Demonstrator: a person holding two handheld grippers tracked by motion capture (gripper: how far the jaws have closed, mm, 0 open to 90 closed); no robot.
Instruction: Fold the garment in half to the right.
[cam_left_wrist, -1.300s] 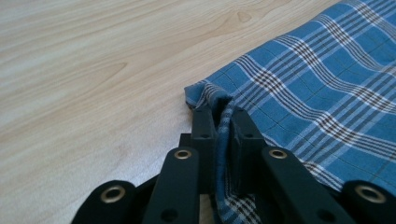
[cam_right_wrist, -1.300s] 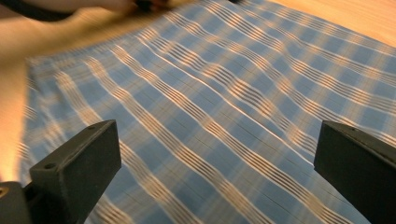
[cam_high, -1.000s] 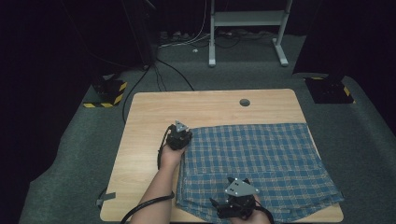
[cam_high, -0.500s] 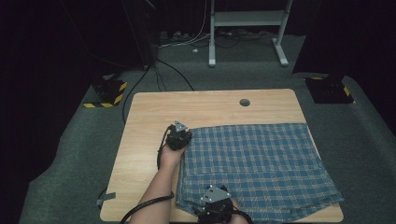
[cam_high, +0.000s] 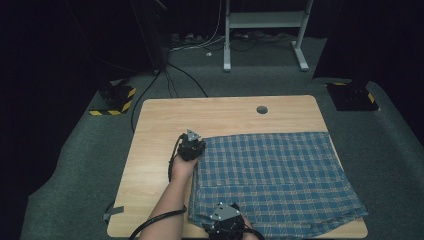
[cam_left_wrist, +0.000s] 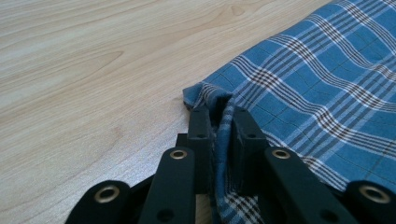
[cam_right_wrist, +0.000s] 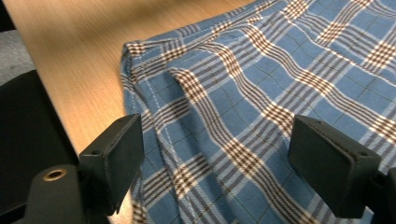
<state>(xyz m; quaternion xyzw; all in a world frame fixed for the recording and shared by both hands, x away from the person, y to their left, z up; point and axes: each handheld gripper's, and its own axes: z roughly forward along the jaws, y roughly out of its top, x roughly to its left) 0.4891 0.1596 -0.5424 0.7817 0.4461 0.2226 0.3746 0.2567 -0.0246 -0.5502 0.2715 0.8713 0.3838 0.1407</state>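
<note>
A blue plaid cloth (cam_high: 275, 175) lies folded flat over the right half of the wooden table (cam_high: 160, 125). My left gripper (cam_high: 199, 148) is at its far left corner. In the left gripper view that gripper (cam_left_wrist: 218, 116) is shut on the corner of the cloth (cam_left_wrist: 317, 84), which is bunched between the pads. My right gripper (cam_high: 216, 221) hovers at the cloth's near left corner by the table's front edge. Its jaws (cam_right_wrist: 219, 140) have just been closing a little but stand wide apart, with rumpled cloth (cam_right_wrist: 261, 70) beneath them and the pads not pressing on it.
Bare wood (cam_left_wrist: 93, 70) runs left of the cloth, with a cable hole (cam_high: 261, 109) near the far edge. Beyond the table stand a white desk frame (cam_high: 227, 40), a yellow-and-black striped block (cam_high: 117, 97), a dark box (cam_high: 352, 95) and floor cables.
My right gripper has moved left and down along the cloth's near edge to its near left corner. The left gripper has stayed on the far left corner.
</note>
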